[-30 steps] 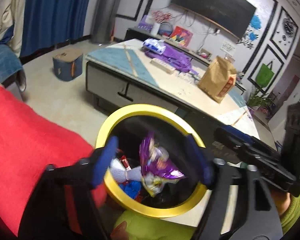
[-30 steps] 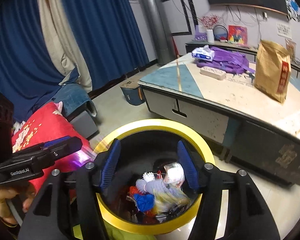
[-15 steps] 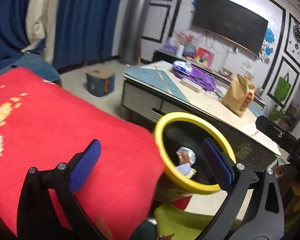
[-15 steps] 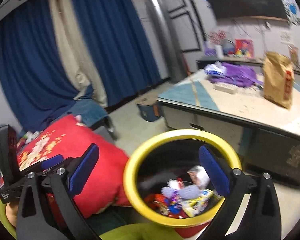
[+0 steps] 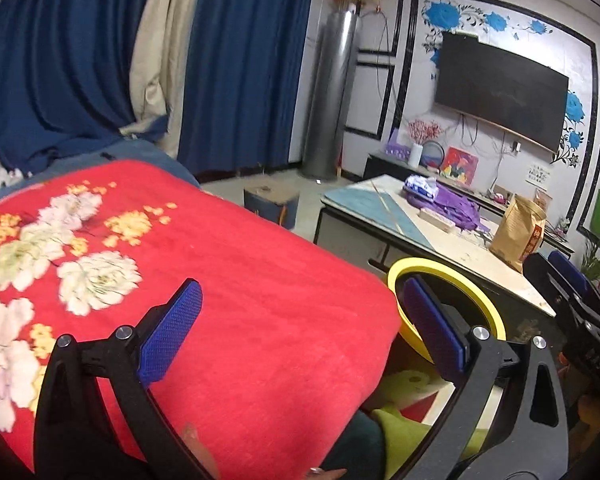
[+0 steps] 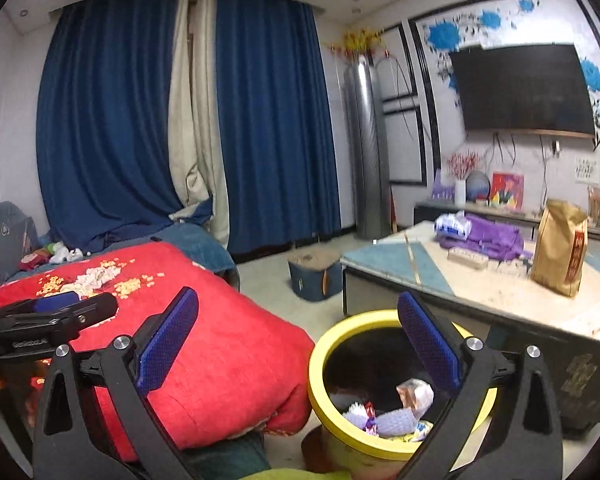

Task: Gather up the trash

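Left gripper (image 5: 300, 332): jaws spread wide, blue pads well apart, nothing between them and nothing touched. It hangs over the red floral blanket (image 5: 204, 280), with its right pad in front of the rim of the yellow-rimmed bin (image 5: 488, 308). A second earlier this gripper was directly above the bin mouth with a purple wrapper between its narrower-set pads; it has since released, opened fully and swung up and leftward over the blanket.

Right gripper (image 6: 298, 344): jaws likewise fully spread, empty, contacting nothing. Its left pad lies over the blanket, its right pad over the bin's far rim. A second ago the pads stood closer together, framing the bin interior; the view has since risen, taking in curtains (image 6: 268, 120) and ceiling.

Task item: the trash (image 6: 384, 416) sits at the bottom of the bin, a mix of wrappers with a pale crumpled piece and purple and white bits. The bin stands on the floor between the blanket and the low table (image 6: 500, 292).

On the table: a purple bag (image 6: 488, 236) and a brown paper sack (image 6: 560, 252), upright.
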